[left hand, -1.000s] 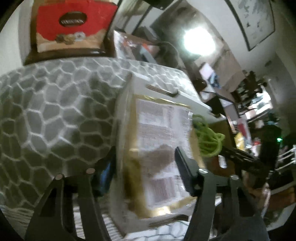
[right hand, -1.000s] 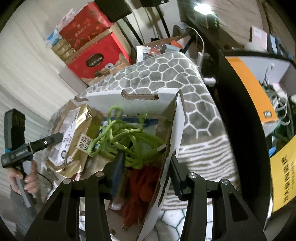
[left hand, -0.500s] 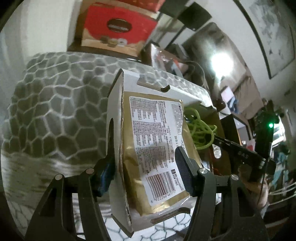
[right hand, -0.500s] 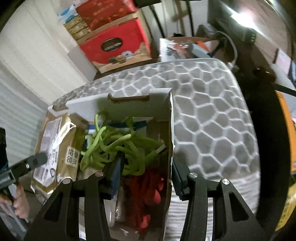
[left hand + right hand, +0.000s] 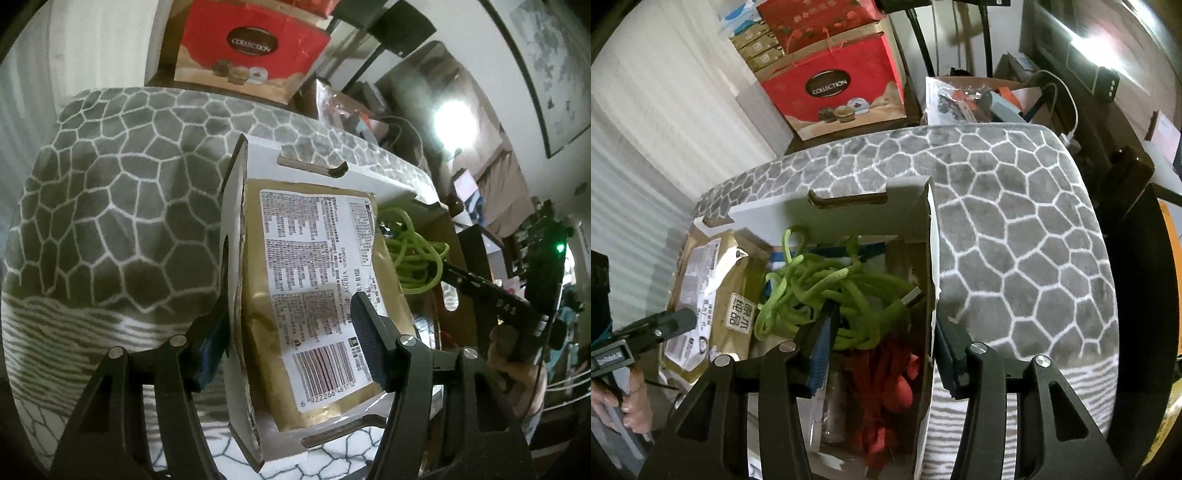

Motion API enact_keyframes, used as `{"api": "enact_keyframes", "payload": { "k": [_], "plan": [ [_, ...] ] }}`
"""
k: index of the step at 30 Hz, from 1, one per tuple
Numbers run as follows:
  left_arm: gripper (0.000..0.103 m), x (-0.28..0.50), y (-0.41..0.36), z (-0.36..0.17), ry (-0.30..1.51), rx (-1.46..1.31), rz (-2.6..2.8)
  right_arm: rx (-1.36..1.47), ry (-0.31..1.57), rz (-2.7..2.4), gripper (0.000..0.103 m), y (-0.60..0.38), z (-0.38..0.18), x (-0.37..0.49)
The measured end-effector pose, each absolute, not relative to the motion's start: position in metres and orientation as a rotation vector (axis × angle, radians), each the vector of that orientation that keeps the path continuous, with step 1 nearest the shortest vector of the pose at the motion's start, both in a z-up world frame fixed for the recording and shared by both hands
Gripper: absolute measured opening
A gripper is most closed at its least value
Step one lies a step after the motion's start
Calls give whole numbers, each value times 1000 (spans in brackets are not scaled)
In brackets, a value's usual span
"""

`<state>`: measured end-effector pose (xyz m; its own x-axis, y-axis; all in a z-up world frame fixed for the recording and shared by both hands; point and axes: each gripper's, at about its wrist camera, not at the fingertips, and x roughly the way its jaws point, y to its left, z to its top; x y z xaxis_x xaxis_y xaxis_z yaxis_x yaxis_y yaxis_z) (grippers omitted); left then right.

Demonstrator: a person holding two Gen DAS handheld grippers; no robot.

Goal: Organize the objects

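Clutter fills the white cardboard box (image 5: pixel 236 369), which sits on a grey honeycomb-patterned cover (image 5: pixel 122 206). In the right wrist view, red items (image 5: pixel 886 380) low in the box are too tangled to name, with a green cord (image 5: pixel 827 280) heaped over them. A gold pouch (image 5: pixel 258 332) leans inside the box's left wall, its lower edge cut off by that wall.

The left hand-held gripper (image 5: pixel 290 306) straddles wall and pouch, one finger outside, the other over the label; whether it presses I cannot tell. The right hand-held gripper (image 5: pixel 884 317) stands partly open astride the right wall, its inner finger in the cord, well apart from the cardboard.

A red gift bag (image 5: pixel 834 88) stands beyond the cover at the top of the frame. A hand (image 5: pixel 631 402) is cropped at lower left.
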<state>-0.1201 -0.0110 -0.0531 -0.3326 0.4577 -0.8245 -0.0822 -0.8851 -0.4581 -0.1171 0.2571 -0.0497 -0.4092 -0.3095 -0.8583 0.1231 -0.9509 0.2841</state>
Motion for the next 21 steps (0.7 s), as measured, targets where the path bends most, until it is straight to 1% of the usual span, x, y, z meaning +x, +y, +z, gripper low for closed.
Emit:
{"api": "enact_keyframes", "payload": {
  "k": [1, 2, 3, 4, 5, 6, 10, 12, 15, 18, 21],
  "plan": [
    [63, -119, -14, -51, -499, -1562, 2282, 1532, -284, -2414, 50, 259, -50, -117],
    [65, -117, -18, -48, -502, -1556, 2303, 1527, -327, -2398, 53, 263, -51, -116],
    [68, -115, -21, -45, -502, -1546, 2321, 1520, -355, -2388, 58, 265, -50, -115],
    [69, -113, -24, -42, -503, -1529, 2336, 1513, -362, -2394, 64, 267, -49, -113],
    [70, -112, -27, -39, -504, -1514, 2344, 1515, -347, -2417, 82, 269, -47, -112],
    [71, -112, -30, -37, -507, -1507, 2343, 1511, -327, -2434, 89, 270, -46, -111],
    [71, -112, -35, -36, -499, -1523, 2351, 1538, -330, -2434, 89, 278, -49, -111],
    [73, -107, -35, -33, -455, -1506, 2372, 1526, -330, -2463, 89, 286, -47, -105],
    [78, -93, -31, -23, -329, -1469, 2451, 1501, -335, -2508, 89, 298, -36, -94],
    [87, -74, -25, -10, -233, -1392, 2542, 1450, -281, -2560, 89, 298, -21, -79],
    [89, -56, -17, 3, -164, -1320, 2609, 1408, -188, -2622, 89, 289, -5, -62]
  ]
}}
